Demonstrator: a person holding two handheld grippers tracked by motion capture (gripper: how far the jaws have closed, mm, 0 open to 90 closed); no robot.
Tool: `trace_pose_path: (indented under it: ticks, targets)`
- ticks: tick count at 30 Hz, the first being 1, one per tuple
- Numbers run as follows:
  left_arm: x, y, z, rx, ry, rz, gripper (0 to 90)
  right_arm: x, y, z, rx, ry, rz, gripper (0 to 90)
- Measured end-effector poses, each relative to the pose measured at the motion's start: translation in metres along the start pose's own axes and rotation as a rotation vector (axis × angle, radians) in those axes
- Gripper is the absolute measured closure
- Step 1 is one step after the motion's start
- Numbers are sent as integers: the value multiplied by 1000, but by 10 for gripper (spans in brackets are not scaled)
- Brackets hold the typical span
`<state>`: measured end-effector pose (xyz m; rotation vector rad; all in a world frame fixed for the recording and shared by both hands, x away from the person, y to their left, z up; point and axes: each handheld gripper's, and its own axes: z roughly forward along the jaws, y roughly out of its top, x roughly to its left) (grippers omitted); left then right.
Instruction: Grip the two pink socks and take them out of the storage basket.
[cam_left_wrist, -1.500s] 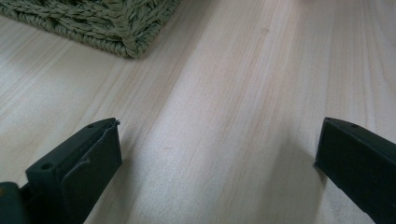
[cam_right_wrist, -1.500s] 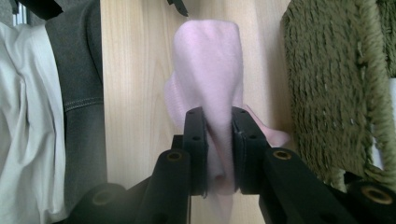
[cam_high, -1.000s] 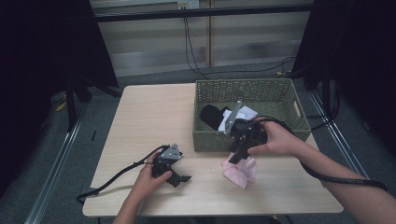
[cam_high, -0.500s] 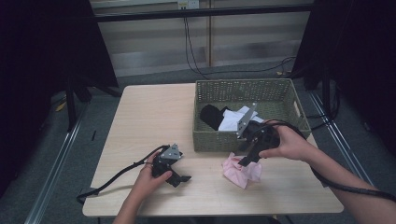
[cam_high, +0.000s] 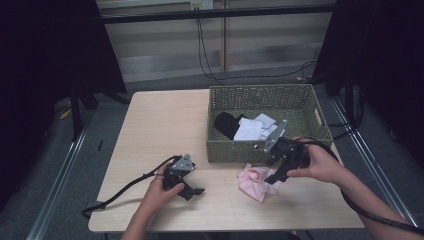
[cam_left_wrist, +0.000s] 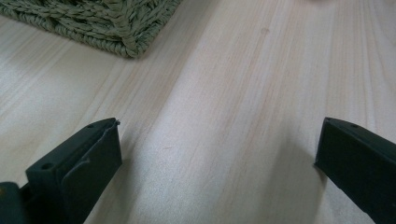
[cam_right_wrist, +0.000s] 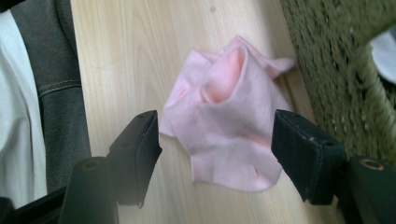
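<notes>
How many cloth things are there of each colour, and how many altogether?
Pink cloth on the table: 1
Black cloth in the basket: 1
White cloths in the basket: at least 2, bunched together
Total: at least 4

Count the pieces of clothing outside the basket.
1: a pink sock on the table just in front of the basket. Others lie inside the basket.

Place: I read this as a lab recording bay.
Evidence: black curtains (cam_high: 45, 75) at 9 and 3 o'clock, loose cables (cam_high: 210, 60) at 12.
</notes>
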<state>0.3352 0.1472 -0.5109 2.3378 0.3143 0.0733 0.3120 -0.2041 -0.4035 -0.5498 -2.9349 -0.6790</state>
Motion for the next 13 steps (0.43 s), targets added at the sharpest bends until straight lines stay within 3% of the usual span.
trace_pose_path:
  ticks: [7,13]
  targets:
    - [0,0,0,0,1,0,0,0,-18,2,-40,-14,44,294]
    - [0,0,0,0,0,0,0,3,-29,5,-89,-61,74,282]
